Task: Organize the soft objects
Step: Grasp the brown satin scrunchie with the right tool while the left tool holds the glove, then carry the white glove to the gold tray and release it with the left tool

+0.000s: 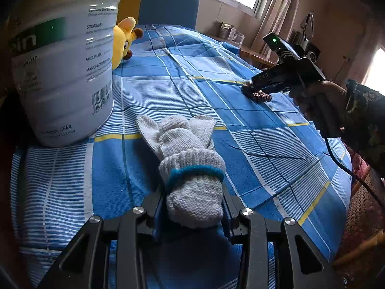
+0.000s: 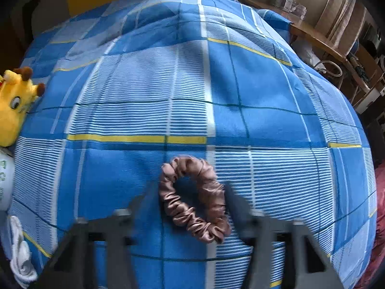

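Soft stuff spread over a blue checked bedspread (image 2: 144, 110), one claw on each piece.

Big white tin (image 1: 65, 67) stands at the far left with a yellow plush giraffe (image 1: 124, 39) just behind it. Left gripper (image 1: 193, 207) is clamped on the cuff end of a white knitted glove (image 1: 185, 144), fingers lying out ahead on the cloth. Over on the right, the brown satin scrunchie (image 2: 195, 197) lies flat between the right gripper (image 2: 190, 192) jaws; they're blurred, so can't tell if the pads actually press it.

One knitted glove (image 1: 190, 159), one scrunchie (image 2: 195, 200), one plush giraffe (image 1: 124, 41), one tin (image 1: 65, 57), two hand-held grippers.
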`<state>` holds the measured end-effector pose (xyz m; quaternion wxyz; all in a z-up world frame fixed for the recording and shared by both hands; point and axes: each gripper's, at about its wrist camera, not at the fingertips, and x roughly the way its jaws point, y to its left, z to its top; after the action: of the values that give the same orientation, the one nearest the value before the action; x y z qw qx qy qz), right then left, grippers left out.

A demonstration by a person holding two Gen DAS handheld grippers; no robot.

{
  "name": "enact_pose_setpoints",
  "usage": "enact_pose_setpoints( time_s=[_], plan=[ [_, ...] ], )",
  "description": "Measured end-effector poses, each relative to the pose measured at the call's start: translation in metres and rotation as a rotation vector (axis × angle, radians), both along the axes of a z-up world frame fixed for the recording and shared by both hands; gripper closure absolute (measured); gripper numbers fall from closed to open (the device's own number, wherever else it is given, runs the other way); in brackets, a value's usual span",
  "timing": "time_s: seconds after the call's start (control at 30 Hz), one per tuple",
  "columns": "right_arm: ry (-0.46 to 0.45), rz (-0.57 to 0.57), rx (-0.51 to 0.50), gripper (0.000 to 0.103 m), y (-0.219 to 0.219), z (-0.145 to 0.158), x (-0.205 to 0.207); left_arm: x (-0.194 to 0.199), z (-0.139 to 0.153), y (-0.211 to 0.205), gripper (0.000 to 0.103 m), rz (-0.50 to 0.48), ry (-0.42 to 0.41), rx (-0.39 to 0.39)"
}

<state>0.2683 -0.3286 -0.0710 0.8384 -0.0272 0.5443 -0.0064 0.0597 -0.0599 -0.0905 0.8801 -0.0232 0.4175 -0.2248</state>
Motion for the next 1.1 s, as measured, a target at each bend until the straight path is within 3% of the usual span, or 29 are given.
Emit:
enact_pose_setpoints(
  time_s=[0.03,0.1,0.17,0.33,0.43,0.57,0.73,1.1],
  plan=[
    [0.002,0.002,-0.006,0.083,0.002,0.001,-0.002,0.0,0.0,-0.001,0.063,0.0,-0.001,-0.001],
    [0.013,0.001,-0.038,0.088,0.009,0.002,-0.006,0.0,0.0,-0.001,0.063,0.0,-0.003,-0.001],
    [0.012,-0.01,-0.054,0.088,0.018,0.005,-0.015,0.001,0.0,0.0,0.063,0.0,-0.005,0.0],
    [0.027,-0.024,0.121,0.088,0.047,0.012,-0.052,0.0,-0.001,-0.001,0.063,-0.001,-0.011,0.01],
    [0.055,0.019,0.154,0.088,0.074,0.005,-0.071,-0.001,0.0,-0.002,0.063,-0.002,-0.016,0.02],
    [0.071,0.048,0.1,0.087,0.093,-0.009,-0.075,-0.002,0.0,-0.003,0.063,-0.001,-0.02,0.027],
    [0.065,0.024,0.162,0.085,0.086,-0.012,-0.077,-0.003,0.0,-0.006,0.065,0.001,-0.03,0.047],
    [0.033,0.056,0.125,0.085,0.087,-0.014,-0.08,-0.011,0.014,0.001,0.072,0.053,-0.009,0.084]
  ],
)
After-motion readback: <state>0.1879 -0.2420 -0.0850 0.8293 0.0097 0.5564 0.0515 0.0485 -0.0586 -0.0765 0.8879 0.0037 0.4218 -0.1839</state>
